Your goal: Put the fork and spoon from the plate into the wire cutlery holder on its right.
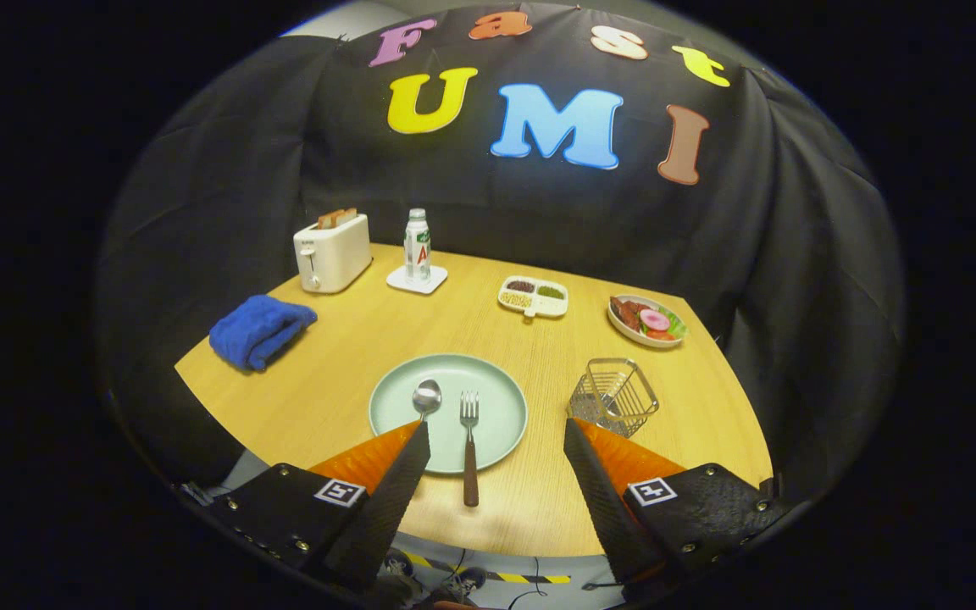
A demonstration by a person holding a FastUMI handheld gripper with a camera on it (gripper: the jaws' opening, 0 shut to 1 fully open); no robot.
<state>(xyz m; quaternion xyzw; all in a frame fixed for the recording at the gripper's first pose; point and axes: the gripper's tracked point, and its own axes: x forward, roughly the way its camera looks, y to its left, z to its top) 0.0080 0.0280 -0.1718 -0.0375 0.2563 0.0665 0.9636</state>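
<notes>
A pale green plate lies near the table's front edge. On it rest a spoon, bowl pointing away, and a fork whose brown handle reaches past the plate's near rim. The spoon's handle is hidden behind my left fingertip. To the right of the plate stands the wire cutlery holder, empty, just beyond my right fingertip. My gripper hangs above the table's front edge with its fingers wide open. The fork lies between them, nothing is held.
Farther back on the wooden table are a folded blue cloth, a white toaster with toast, a bottle on a white coaster, a divided dish and a plate of food.
</notes>
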